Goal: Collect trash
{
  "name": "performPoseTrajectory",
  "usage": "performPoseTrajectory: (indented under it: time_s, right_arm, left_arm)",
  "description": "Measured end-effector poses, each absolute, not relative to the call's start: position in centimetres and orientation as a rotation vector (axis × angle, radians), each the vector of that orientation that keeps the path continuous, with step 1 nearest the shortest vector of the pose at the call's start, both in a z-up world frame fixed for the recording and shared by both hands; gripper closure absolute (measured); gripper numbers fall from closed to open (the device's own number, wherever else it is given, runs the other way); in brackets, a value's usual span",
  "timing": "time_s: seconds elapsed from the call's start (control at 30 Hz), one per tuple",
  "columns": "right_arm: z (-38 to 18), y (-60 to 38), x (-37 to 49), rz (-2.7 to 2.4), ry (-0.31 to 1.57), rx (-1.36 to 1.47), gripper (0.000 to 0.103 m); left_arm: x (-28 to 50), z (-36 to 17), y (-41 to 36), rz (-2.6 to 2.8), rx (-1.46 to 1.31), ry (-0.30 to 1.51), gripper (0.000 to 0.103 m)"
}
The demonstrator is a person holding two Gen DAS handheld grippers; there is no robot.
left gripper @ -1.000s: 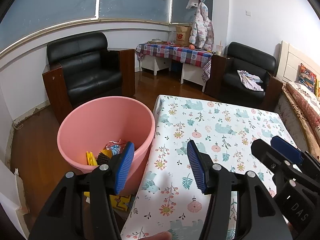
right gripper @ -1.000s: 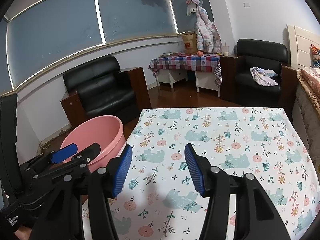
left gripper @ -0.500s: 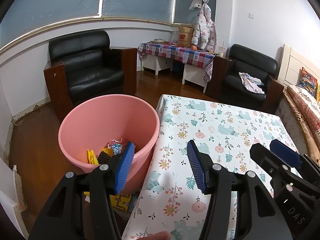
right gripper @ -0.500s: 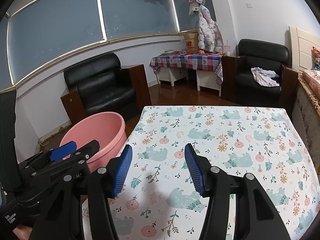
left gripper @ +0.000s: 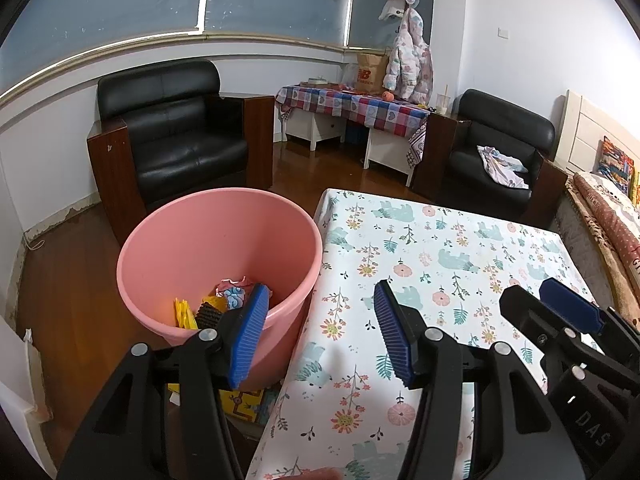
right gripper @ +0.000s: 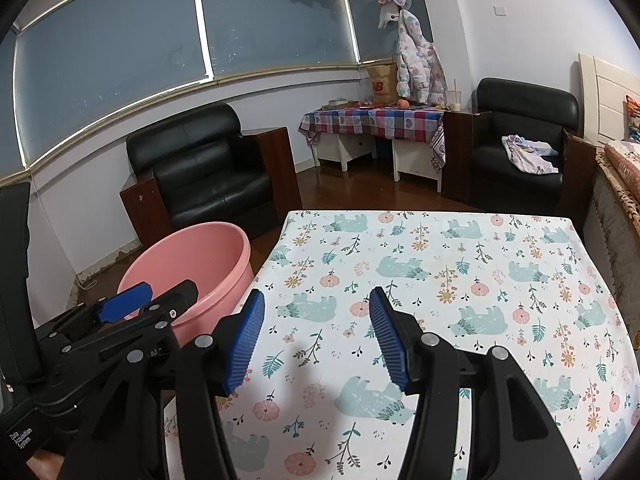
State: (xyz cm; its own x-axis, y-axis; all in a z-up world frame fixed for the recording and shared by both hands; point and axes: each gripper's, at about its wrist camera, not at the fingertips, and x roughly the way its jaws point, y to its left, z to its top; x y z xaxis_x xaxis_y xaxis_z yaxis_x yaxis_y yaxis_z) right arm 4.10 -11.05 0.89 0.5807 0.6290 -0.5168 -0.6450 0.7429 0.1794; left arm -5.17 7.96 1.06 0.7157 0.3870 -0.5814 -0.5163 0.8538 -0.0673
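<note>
Trash (left gripper: 218,307): crumpled wrappers, yellow, pink-and-blue and one dark ribbed piece, lying at the bottom of the bucket.
Handling: likely light, soft and crinkly; probably best pinched at a raised fold or edge, since flat film may slip.
Bucket (left gripper: 172,240): pink plastic, on the floor, just beside the table's left edge.
Table (right gripper: 440,264): covered by a bear-and-flower cloth; no trash visible on it.
Left gripper (left gripper: 320,334): jaws wide apart, nothing between them, poised above the bucket rim and table edge.
Right gripper (right gripper: 316,338): jaws wide apart, empty, over the cloth.
Beneath the bucket: a yellow printed item on the floor (left gripper: 240,404), partly hidden.
Progress: appears near complete.
</note>
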Motion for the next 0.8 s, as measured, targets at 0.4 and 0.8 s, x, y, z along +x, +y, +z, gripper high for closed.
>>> performPoseTrajectory:
  time_s: [0.4, 0.8]
  right_arm:
    - [0.78, -11.11, 4.36, 0.743, 0.593, -0.028, 0.049]
    - [0.71, -11.15, 4.45, 0.742, 0.596, -0.028, 0.049]
  left_arm:
    - [-5.04, 0.96, 7.86, 0.506, -0.236, 0.589, 0.048]
    - [-5.10, 1.00, 7.86, 0.502, -0.233, 0.591, 0.048]
